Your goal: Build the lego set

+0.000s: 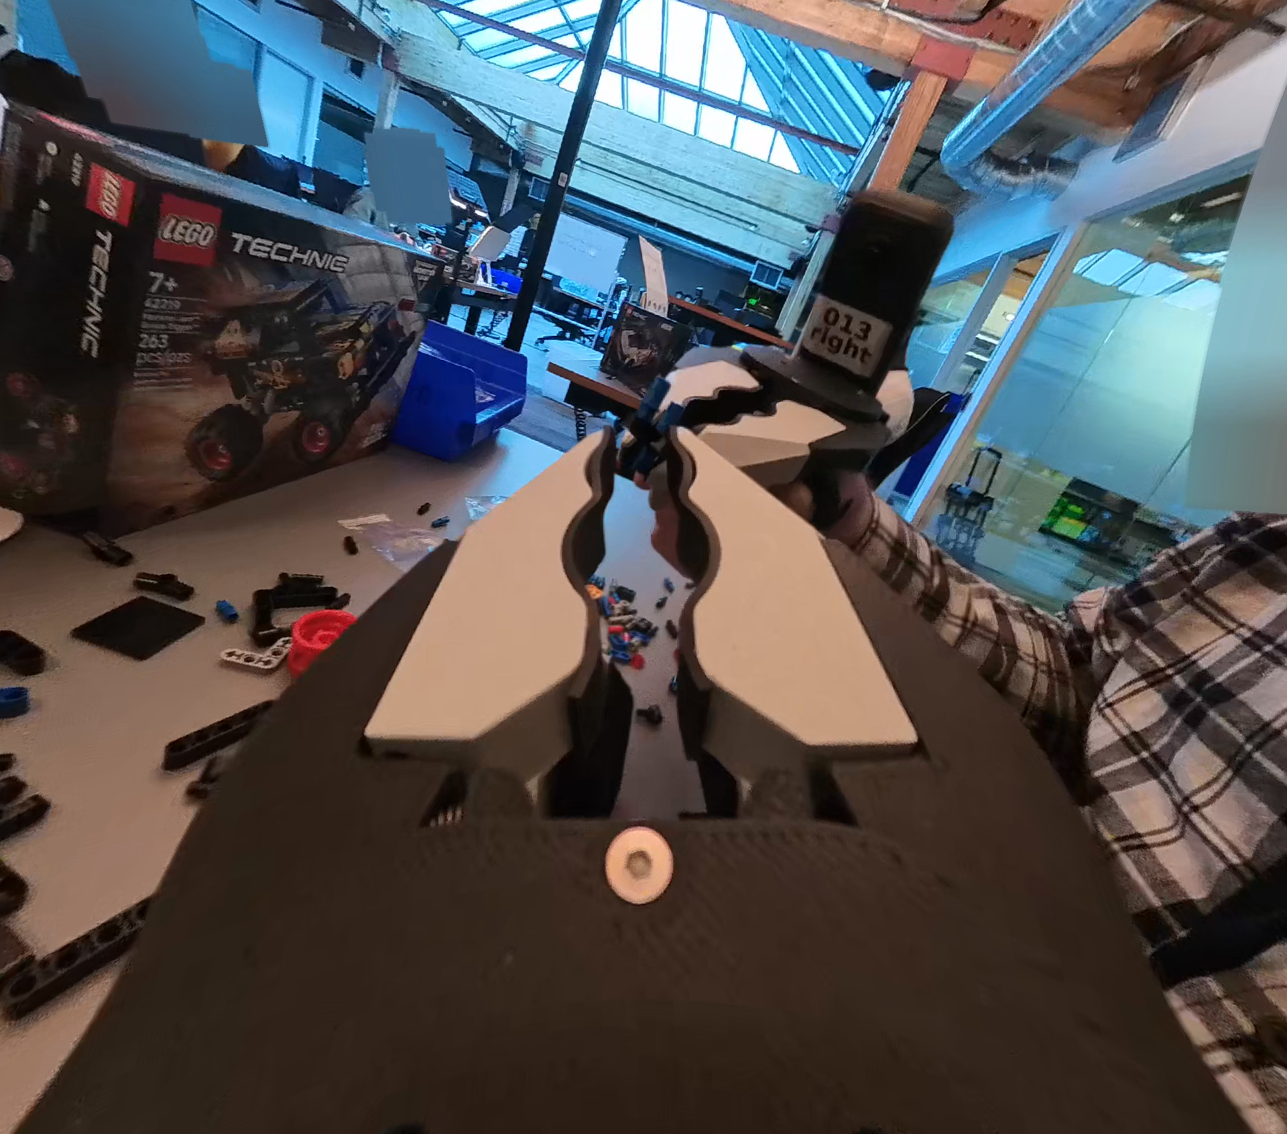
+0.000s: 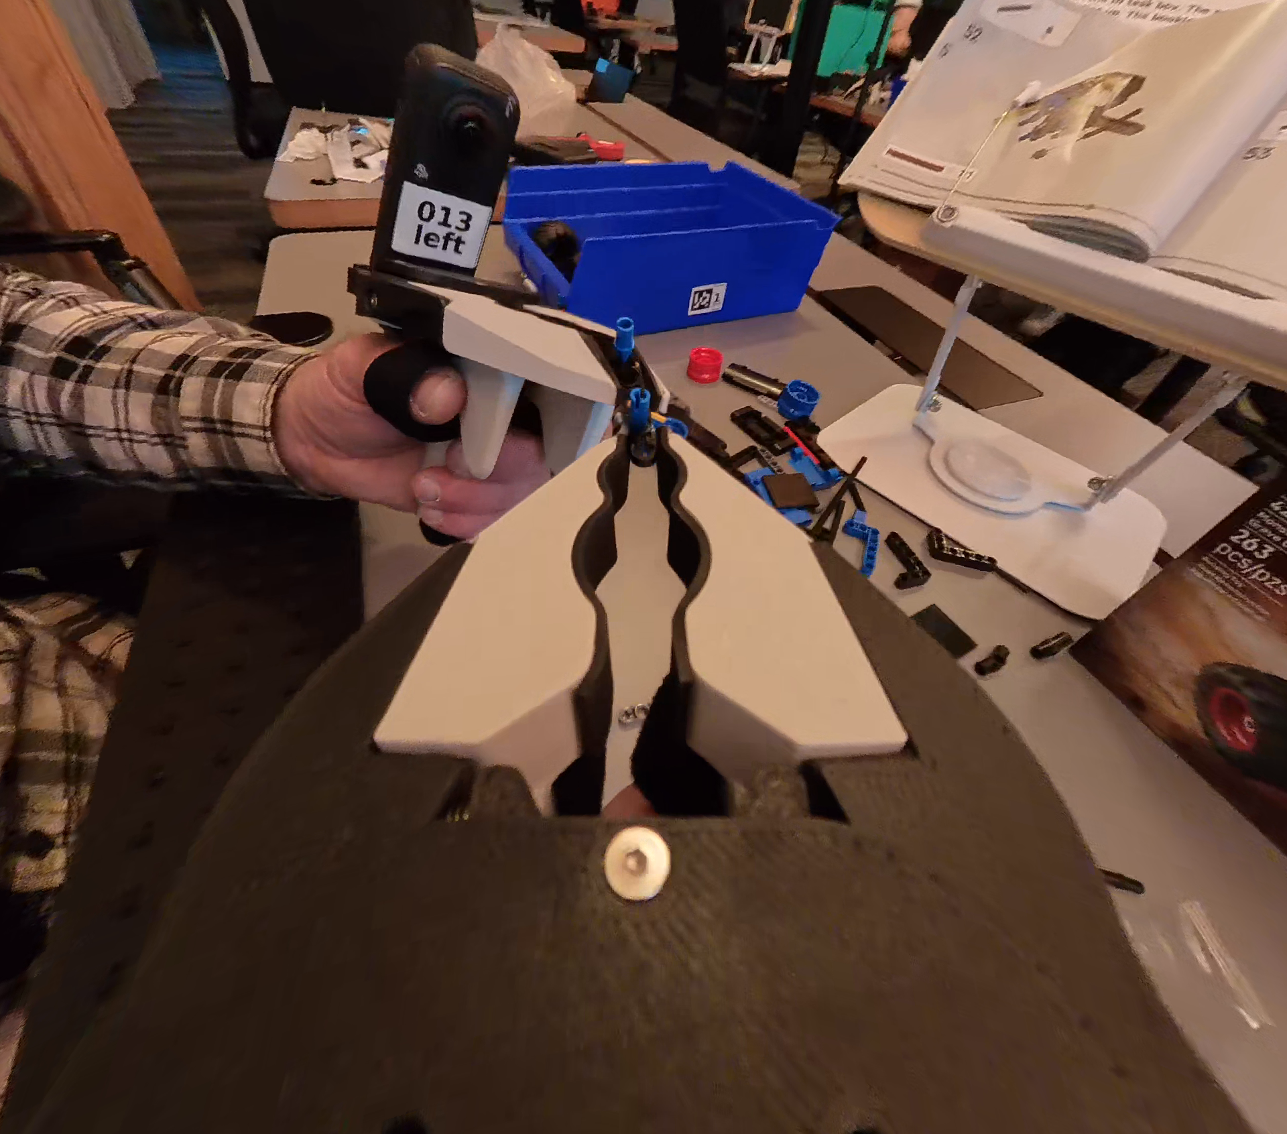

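Observation:
A small black lego assembly with blue pins (image 1: 644, 435) is held in the air above the grey table (image 1: 104, 738). My left gripper (image 1: 642, 447) is shut on it at the fingertips. My right gripper (image 1: 661, 408) comes from the right in the left wrist view and grips the same assembly. In the right wrist view my right gripper (image 2: 641, 447) is shut on the assembly (image 2: 637, 408), and my left gripper (image 2: 623, 366) holds it from the left, with one blue pin sticking up. Most of the assembly is hidden between the fingers.
A lego box (image 1: 209, 334) stands at the left. A blue bin (image 2: 668, 244) sits behind it, and an open instruction booklet (image 2: 1086, 139) is on a white stand. Loose parts lie below: a red hub (image 1: 320, 634), black beams (image 1: 209, 738), small pins (image 1: 627, 620), blue pieces (image 2: 787, 488). My two grippers' fingertips are within a few centimetres of each other.

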The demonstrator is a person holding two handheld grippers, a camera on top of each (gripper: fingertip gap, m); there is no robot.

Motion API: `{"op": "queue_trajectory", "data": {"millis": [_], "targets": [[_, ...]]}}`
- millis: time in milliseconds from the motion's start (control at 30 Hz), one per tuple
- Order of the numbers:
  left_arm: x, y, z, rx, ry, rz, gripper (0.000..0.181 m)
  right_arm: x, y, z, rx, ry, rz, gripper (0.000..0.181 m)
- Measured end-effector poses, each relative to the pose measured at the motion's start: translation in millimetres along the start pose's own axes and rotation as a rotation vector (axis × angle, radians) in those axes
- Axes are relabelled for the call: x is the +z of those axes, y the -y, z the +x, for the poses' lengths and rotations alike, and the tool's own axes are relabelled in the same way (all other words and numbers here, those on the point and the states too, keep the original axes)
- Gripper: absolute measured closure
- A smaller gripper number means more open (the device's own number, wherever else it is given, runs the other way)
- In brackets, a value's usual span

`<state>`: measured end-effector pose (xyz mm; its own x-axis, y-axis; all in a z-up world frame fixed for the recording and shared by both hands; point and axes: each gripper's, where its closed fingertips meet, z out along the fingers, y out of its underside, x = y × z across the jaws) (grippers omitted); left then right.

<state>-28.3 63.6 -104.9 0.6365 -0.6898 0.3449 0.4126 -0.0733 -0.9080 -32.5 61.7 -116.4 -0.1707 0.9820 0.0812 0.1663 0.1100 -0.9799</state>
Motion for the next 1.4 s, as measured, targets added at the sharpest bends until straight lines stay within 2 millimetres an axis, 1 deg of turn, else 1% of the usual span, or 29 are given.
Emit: {"op": "queue_trajectory", "data": {"millis": [67, 167, 267, 467, 500, 533, 600, 633, 767, 800, 833, 900, 967, 1033, 1100, 1167, 1233, 1400], "targets": [[-1.2, 0.0, -0.5, 0.031, 0.006, -0.018, 0.166, -1.2, -1.5, 2.9, 0.003, 0.02, -0.042, 0.177], [-1.4, -2.3, -2.0, 0.089, 0.024, -0.051, 0.173, -1.5, -5.6, 1.6, 0.0, 0.074, -0.118, 0.177], [-1.6, -2.5, -2.2, 0.094, 0.02, -0.053, 0.175, -1.8, -5.6, 2.0, 0.017, 0.107, -0.152, 0.177], [-3.4, 6.2, -4.6, 0.021, 0.017, 0.001, 0.177, 3.2, 3.8, 7.5, 0.069, 0.086, -0.08, 0.175], [-4.0, 7.7, -6.2, -0.003, 0.018, 0.015, 0.178, 4.7, 4.7, 8.4, 0.065, 0.071, -0.063, 0.172], [-5.3, 9.6, -7.4, -0.028, 0.015, 0.031, 0.181, 6.2, 5.6, 8.7, 0.061, 0.056, -0.047, 0.166], [-7.4, 12.6, -10.9, -0.081, 0.013, 0.057, 0.181, 9.9, 5.7, 9.2, 0.039, 0.011, -0.029, 0.158], [-8.2, 13.8, -12.5, -0.103, 0.013, 0.068, 0.181, 12.0, 5.3, 8.6, 0.017, -0.014, -0.024, 0.158], [-8.9, 14.2, -15.5, -0.148, 0.01, 0.085, 0.181, 20.8, 3.5, 7.1, -0.018, -0.083, -0.01, 0.165], [-8.8, 14.0, -15.4, -0.151, 0.008, 0.085, 0.181, 22.5, 2.8, 5.9, -0.019, -0.083, -0.011, 0.169], [-8.6, 13.2, -15.2, -0.151, 0.007, 0.082, 0.181, 23.4, 3.0, 4.9, -0.016, -0.082, -0.005, 0.181], [-8.9, 12.1, -16.3, -0.154, 0.011, 0.077, 0.181, 23.1, 1.8, 5.9, -0.001, -0.083, -0.006, 0.181], [-11.0, 11.7, -19.7, -0.129, 0.036, 0.059, 0.181, 18.3, -3.8, 11.7, 0.005, -0.096, -0.027, 0.181], [-15.9, 16.0, -25.3, -0.082, 0.081, 0.044, 0.181, 11.0, -14.8, 22.7, 0.007, -0.124, -0.077, 0.181], [-20.3, 15.9, -35.5, -0.021, 0.148, -0.012, 0.181, 4.3, -33.0, 36.8, 0.017, -0.153, -0.166, 0.173], [-24.8, 15.3, -45.8, 0.033, 0.21, -0.062, 0.177, 4.4, -50.0, 42.6, 0.051, -0.136, -0.238, 0.169], [-29.3, 12.9, -55.0, 0.068, 0.262, -0.106, 0.176, 12.2, -67.7, 42.8, 0.047, -0.114, -0.32, 0.165], [-31.5, -0.8, -65.4, 0.047, 0.297, -0.148, 0.173, 51.0, -119.1, 36.0, -0.017, -0.056, -0.556, 0.156]]}}
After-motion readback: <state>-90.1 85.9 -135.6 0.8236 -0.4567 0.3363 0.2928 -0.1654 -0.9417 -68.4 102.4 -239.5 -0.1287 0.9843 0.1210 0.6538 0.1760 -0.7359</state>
